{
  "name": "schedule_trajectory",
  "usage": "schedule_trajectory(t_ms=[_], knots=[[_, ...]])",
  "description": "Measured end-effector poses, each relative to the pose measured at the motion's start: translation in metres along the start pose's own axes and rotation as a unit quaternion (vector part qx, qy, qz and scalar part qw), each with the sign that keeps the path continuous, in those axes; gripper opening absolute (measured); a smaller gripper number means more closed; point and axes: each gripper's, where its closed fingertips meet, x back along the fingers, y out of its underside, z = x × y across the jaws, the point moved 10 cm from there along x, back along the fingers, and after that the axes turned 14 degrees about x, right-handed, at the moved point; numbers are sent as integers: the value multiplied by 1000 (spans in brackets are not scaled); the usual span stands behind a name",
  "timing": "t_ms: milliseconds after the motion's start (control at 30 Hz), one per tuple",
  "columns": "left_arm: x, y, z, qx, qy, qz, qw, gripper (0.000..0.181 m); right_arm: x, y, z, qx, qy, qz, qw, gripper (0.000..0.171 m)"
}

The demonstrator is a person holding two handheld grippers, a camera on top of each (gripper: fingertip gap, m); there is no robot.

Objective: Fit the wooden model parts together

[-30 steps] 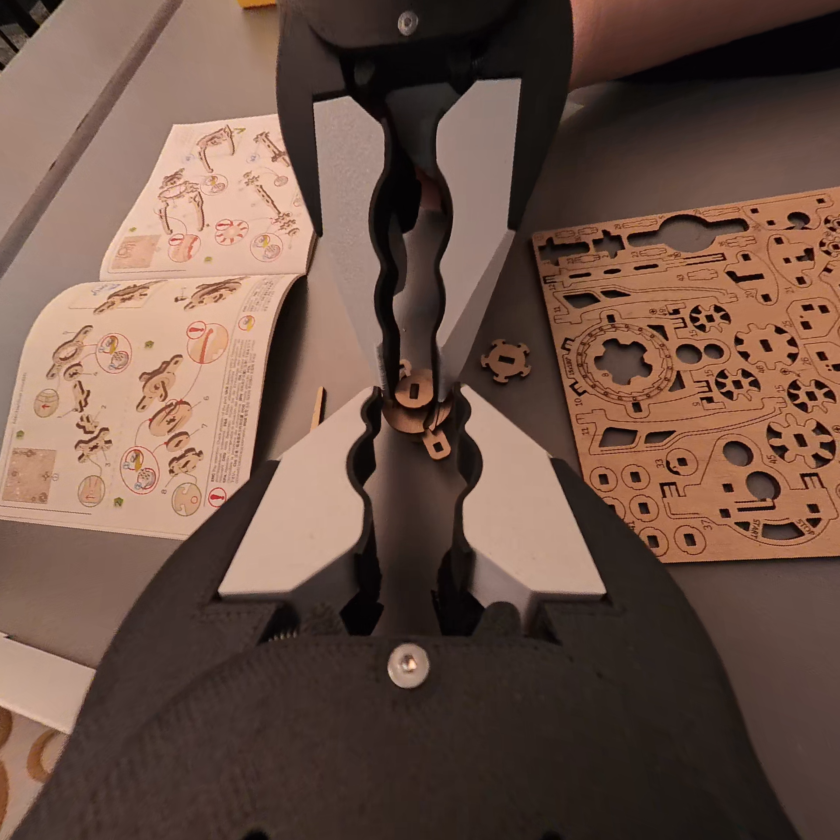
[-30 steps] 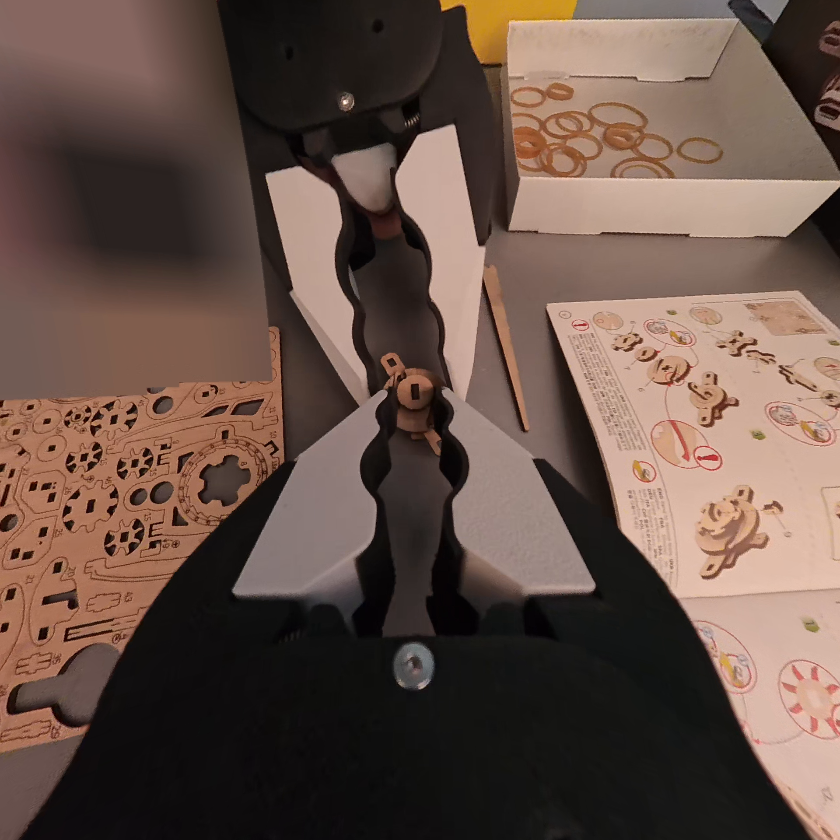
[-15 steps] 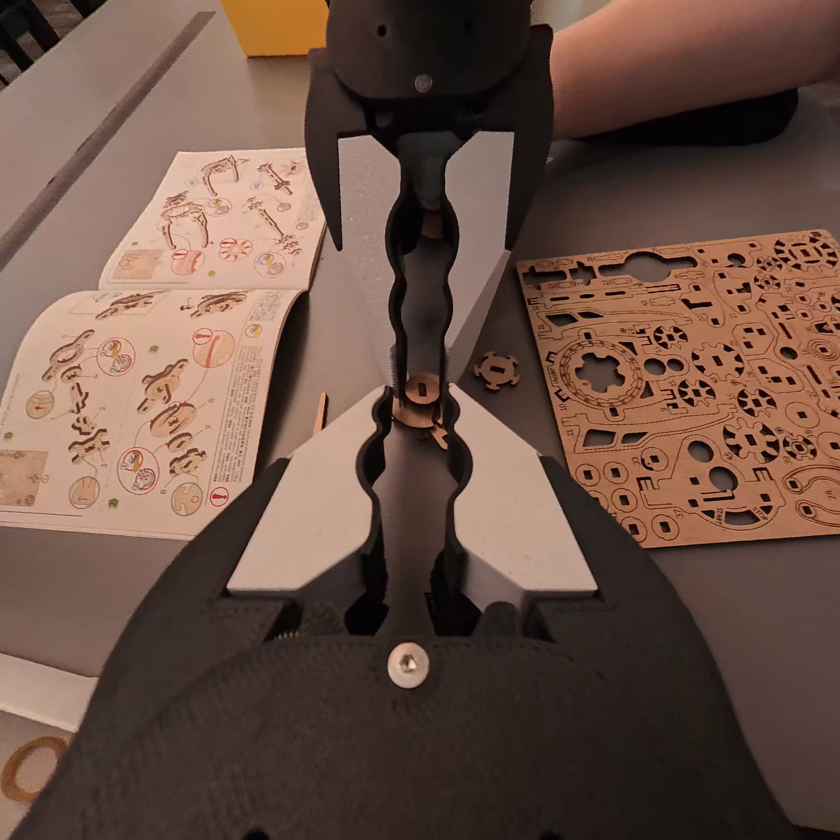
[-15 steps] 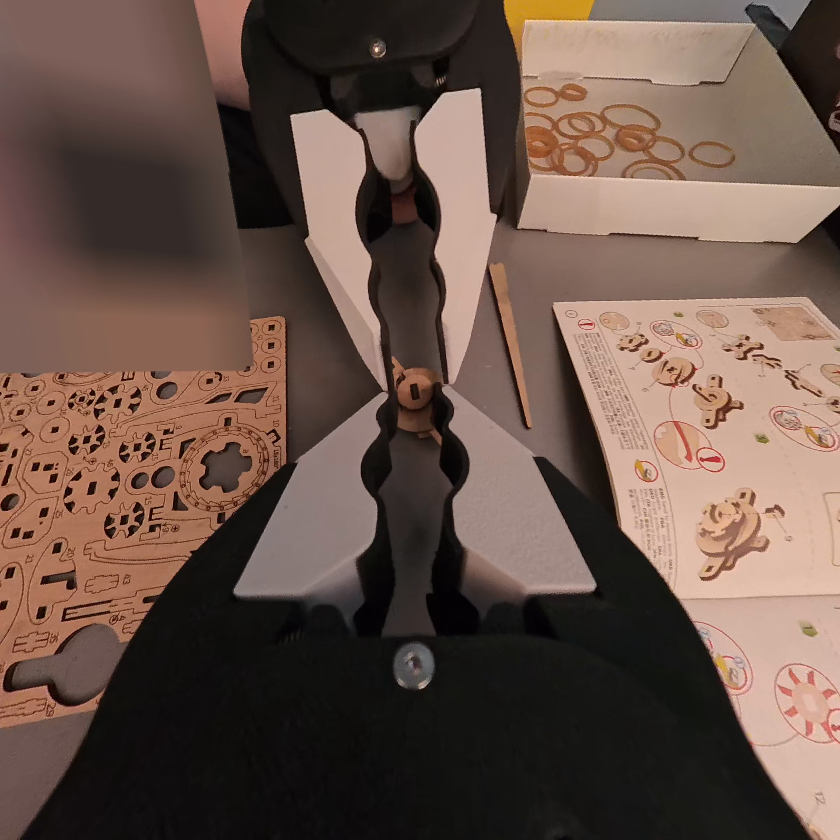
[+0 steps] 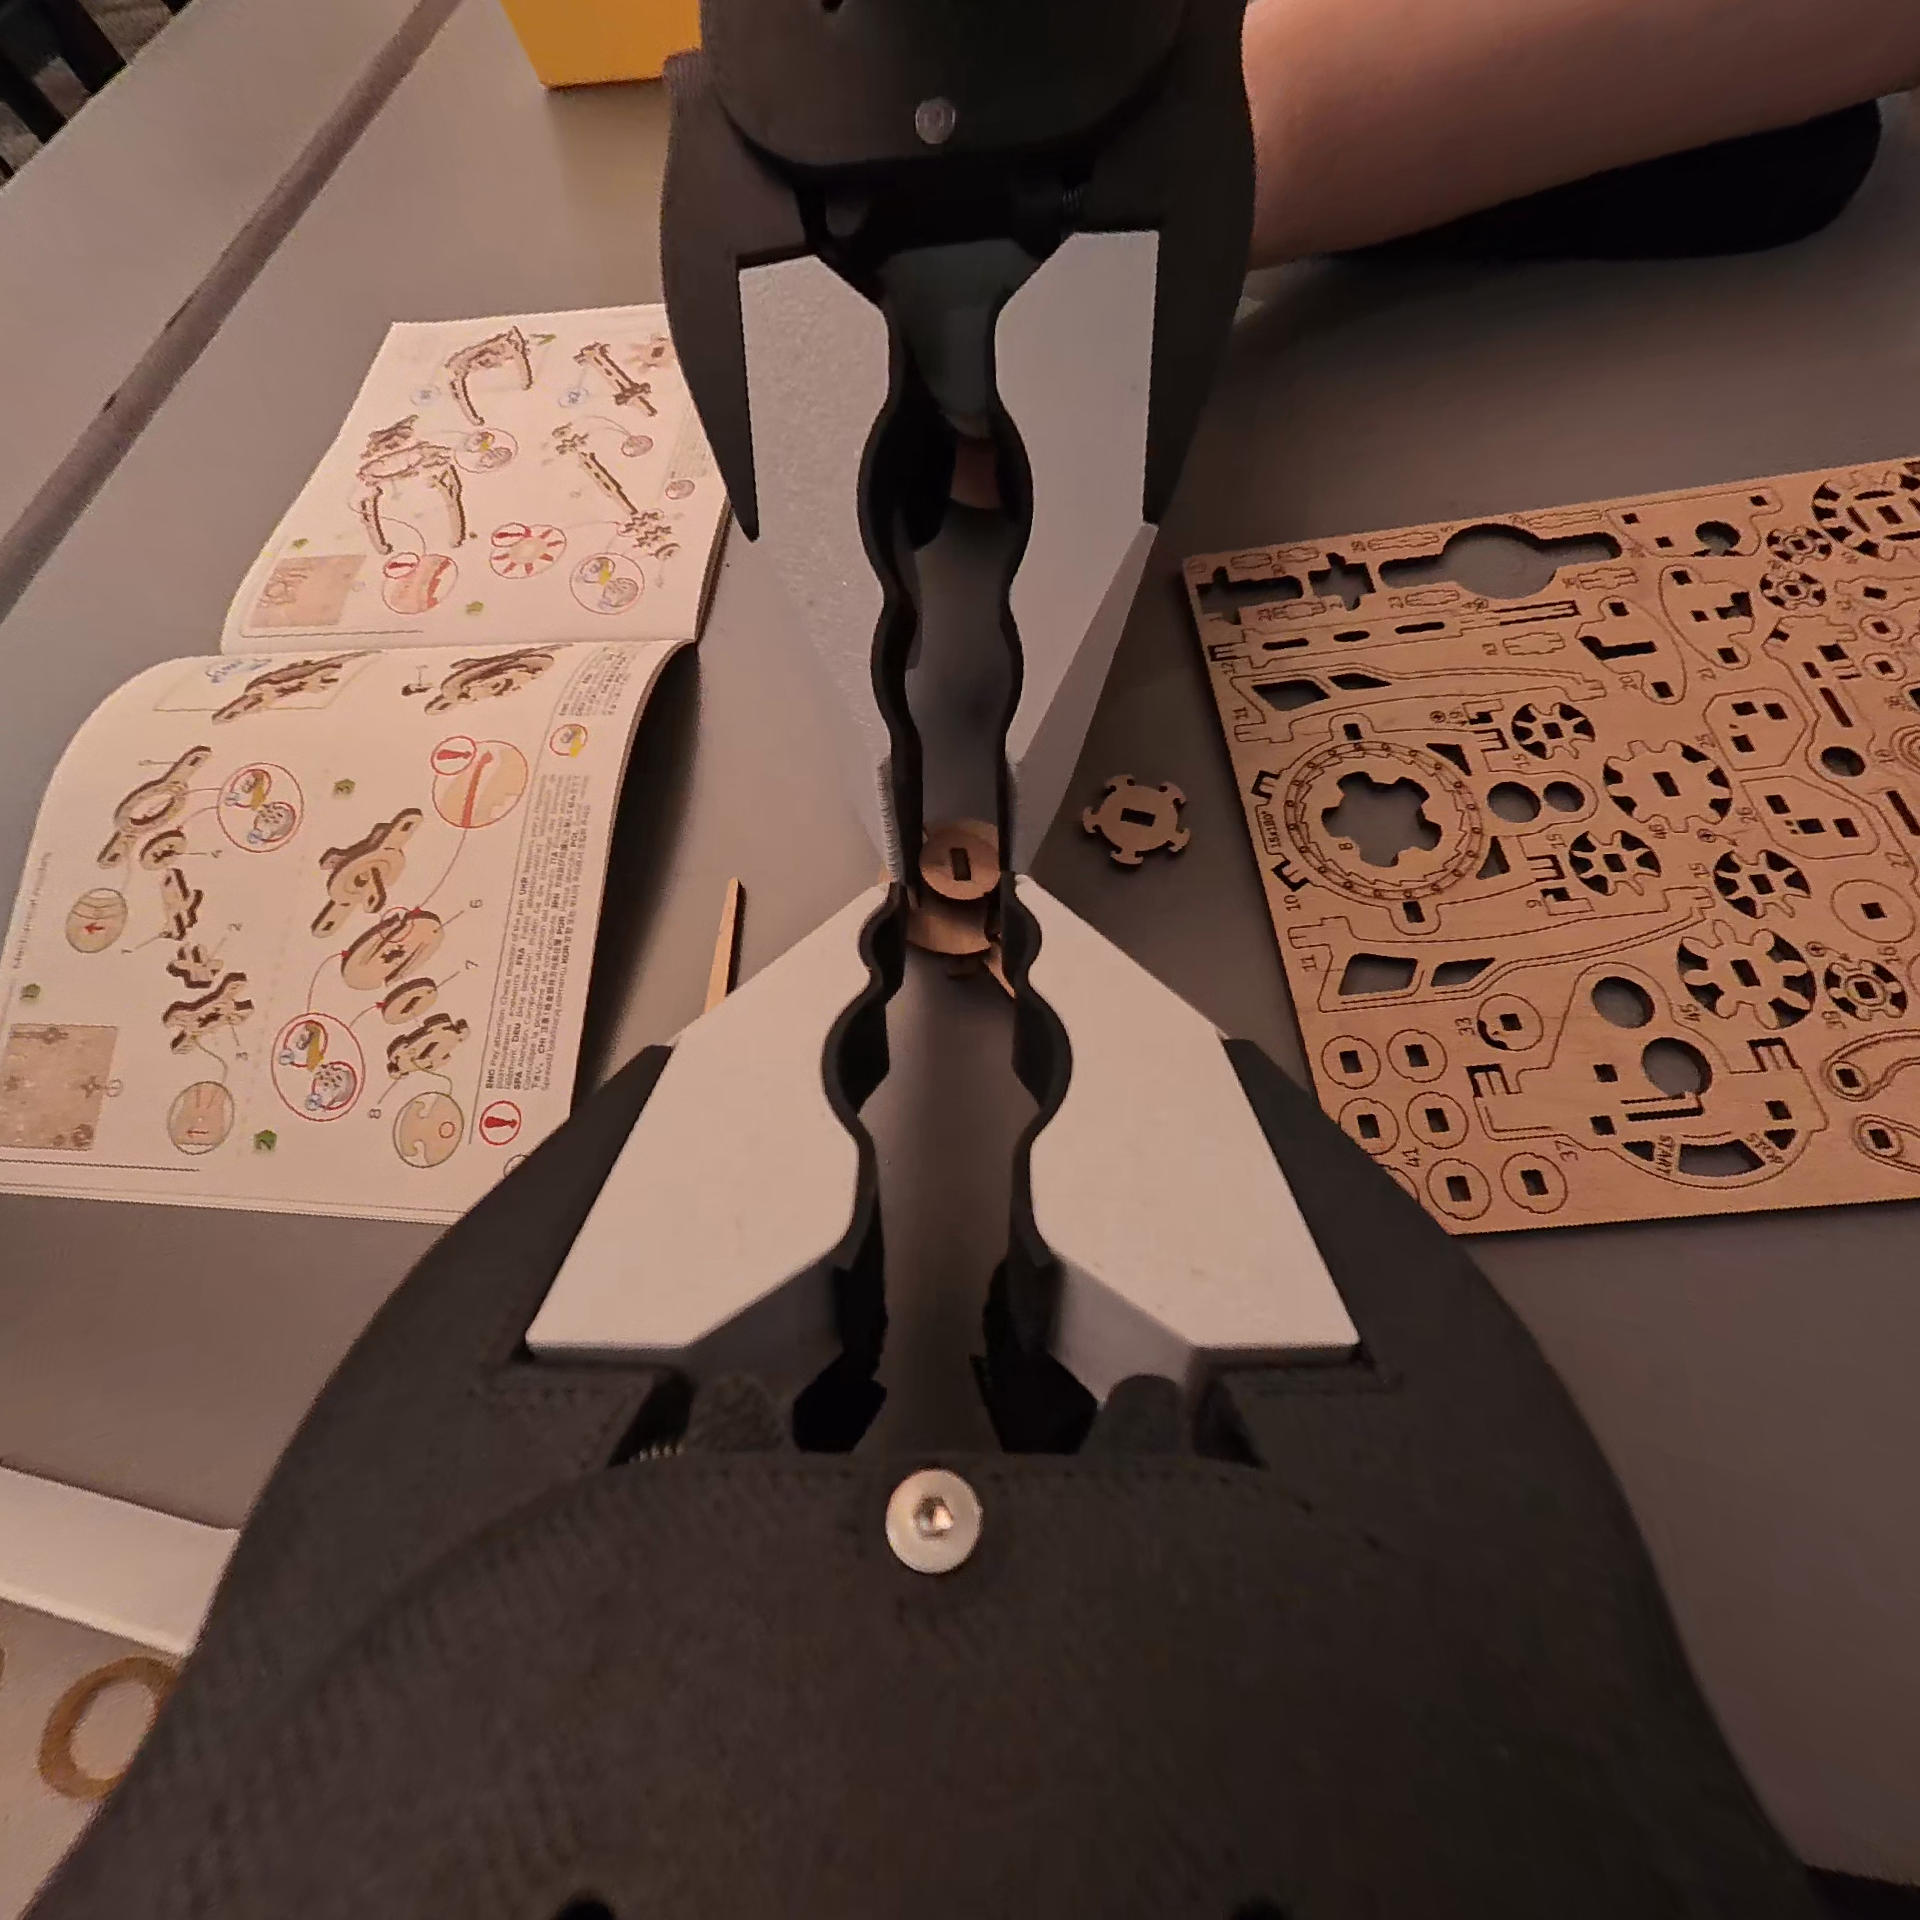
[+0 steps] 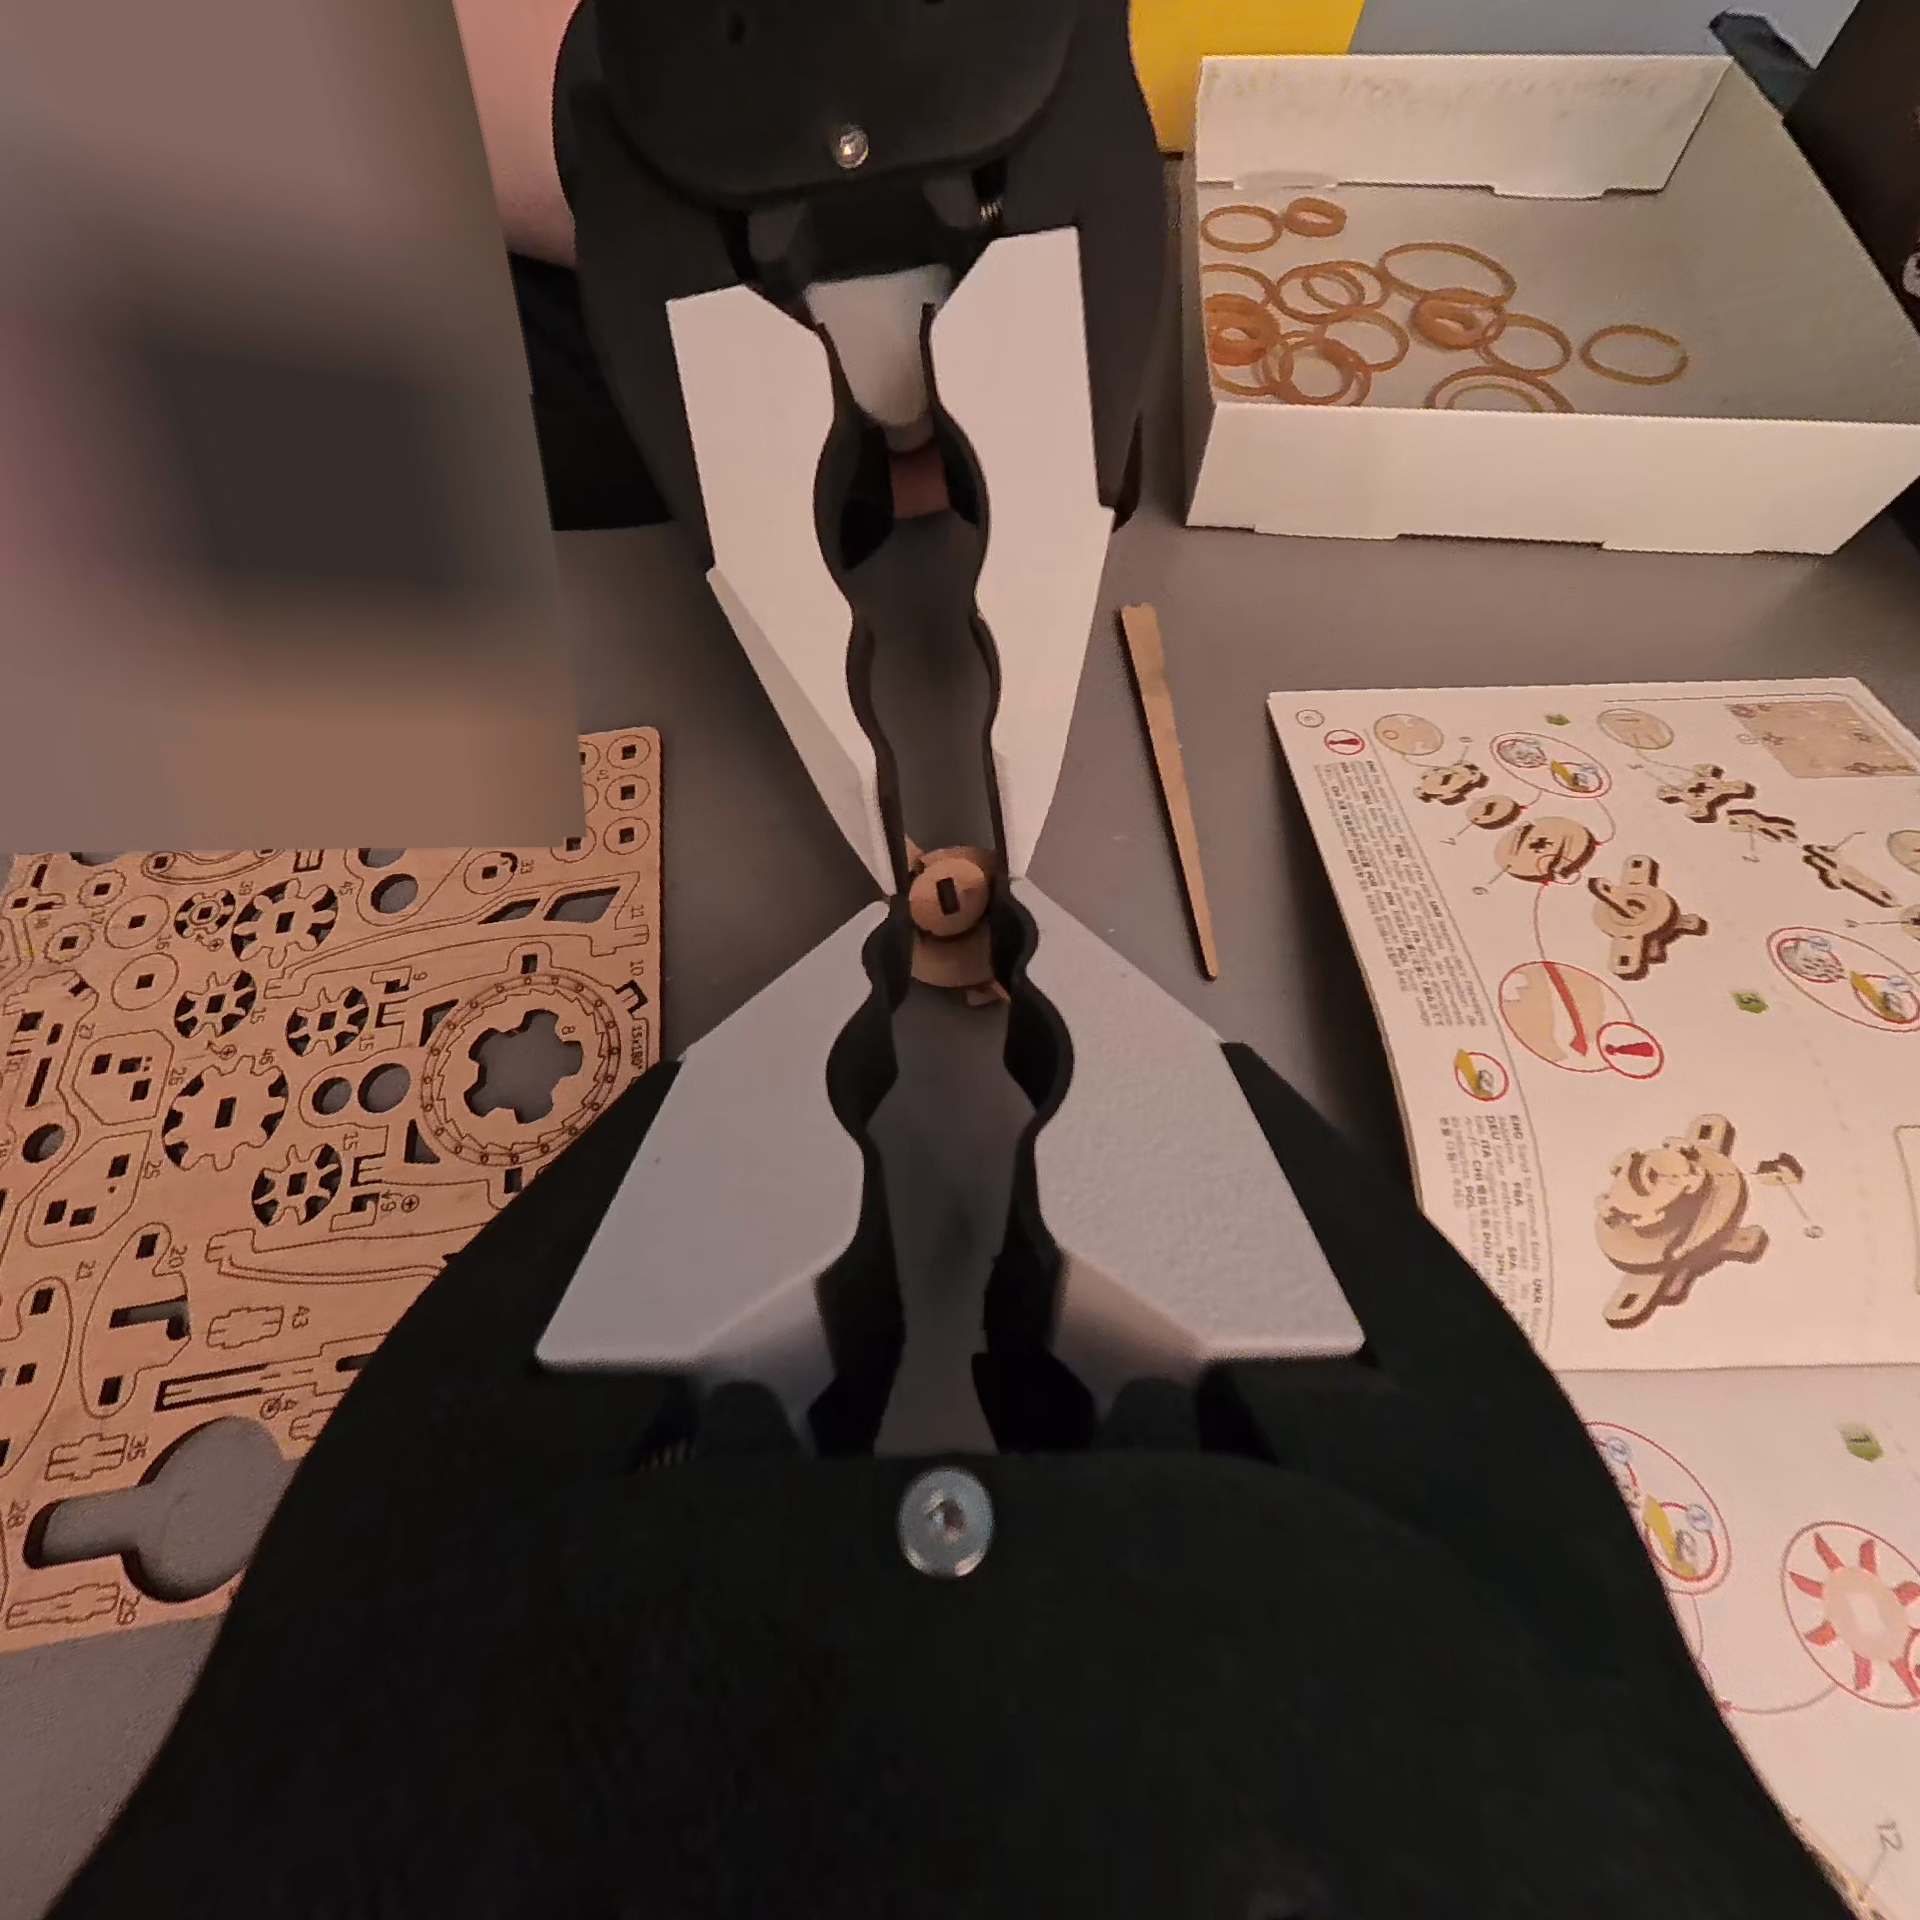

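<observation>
Facing tip to tip, the left gripper (image 5: 948, 920) and right gripper (image 6: 948, 925) are pinched on the small wooden assembly (image 5: 958, 883). A loose gear (image 5: 1135, 819) is seen beside the parts sheet (image 5: 1621, 831).

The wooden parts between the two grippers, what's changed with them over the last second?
The small wooden assembly hung below the fingertips with a tab dangling; it now sits drawn up between the left gripper and the facing right gripper, pressed closer to the slotted disc. Both grippers stay shut. The loose gear has not moved.
</observation>
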Motion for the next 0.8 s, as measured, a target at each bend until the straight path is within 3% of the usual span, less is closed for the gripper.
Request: schedule_trajectory(t_ms=[500, 700, 800], knots=[[-2, 1, 1, -9, -23, -6, 1000, 11, 2, 4, 9, -82, -18, 18, 996, 14], [-3, 0, 2, -6, -26, -5, 1000, 12, 2, 1, 5, -56, 1, 6, 998, 14], [-2, 0, 0, 10, -29, -3, 1000, 12, 2, 3, 9, -100, -5, 17, 995, 14]])
